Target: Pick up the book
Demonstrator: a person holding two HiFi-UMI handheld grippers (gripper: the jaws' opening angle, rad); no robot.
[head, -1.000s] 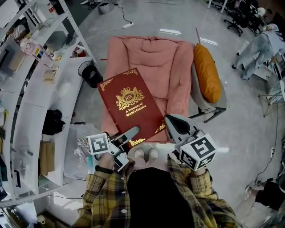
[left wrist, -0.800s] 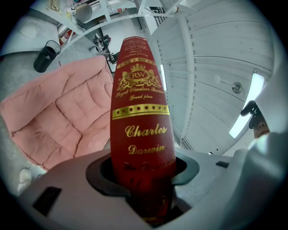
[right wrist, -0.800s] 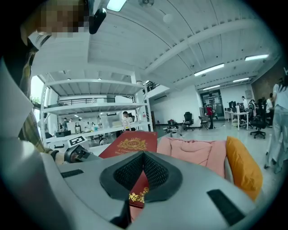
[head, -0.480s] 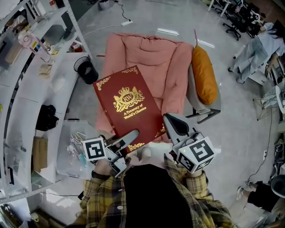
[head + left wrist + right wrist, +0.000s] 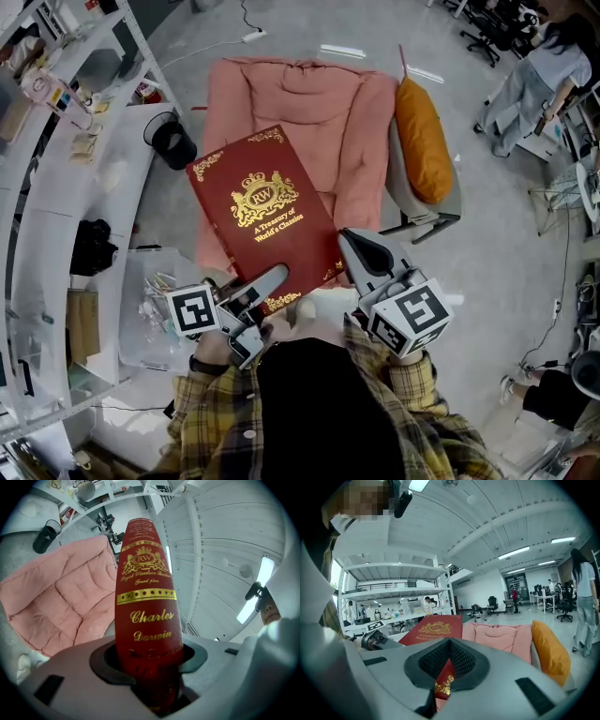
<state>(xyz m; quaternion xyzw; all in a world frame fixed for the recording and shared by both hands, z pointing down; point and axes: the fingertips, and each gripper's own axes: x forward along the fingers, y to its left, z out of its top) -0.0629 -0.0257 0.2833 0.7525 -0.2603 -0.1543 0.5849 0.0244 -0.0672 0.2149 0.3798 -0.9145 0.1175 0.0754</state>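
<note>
Starting with the big stuff: a white shelving unit (image 5: 56, 216) is seen curving down the left side over a glossy grey floor, loaded with small clutter that can't be made out. Next to it a pink chair (image 5: 319, 112) is parked, all soft quilted padding with puffy stitched panels. A plump orange pillow (image 5: 422, 141), smooth and oval, is wedged against its right side. A round black bin (image 5: 169, 145) is stood between shelf and chair.

The book (image 5: 262, 206) is held up in the air over the front of the chair's seat, tilted, cover up. It's a big flat hardcover in deep red with a fine grainy finish. A gold crest, lettering and corner scrollwork are stamped into the cover, and gold bands and script are carried on the rounded spine.

The left tongs (image 5: 270, 283) are clamped on the book's near end at the spine, with the thick red block squeezed between the grey moulded jaws. The right tongs (image 5: 361, 246) are set at the book's near right corner, jaws drawn close. The gold-scrolled corner shows in the narrow slit between their dark mesh-textured pads, but whether it's actually pinched there can't be told.
</note>
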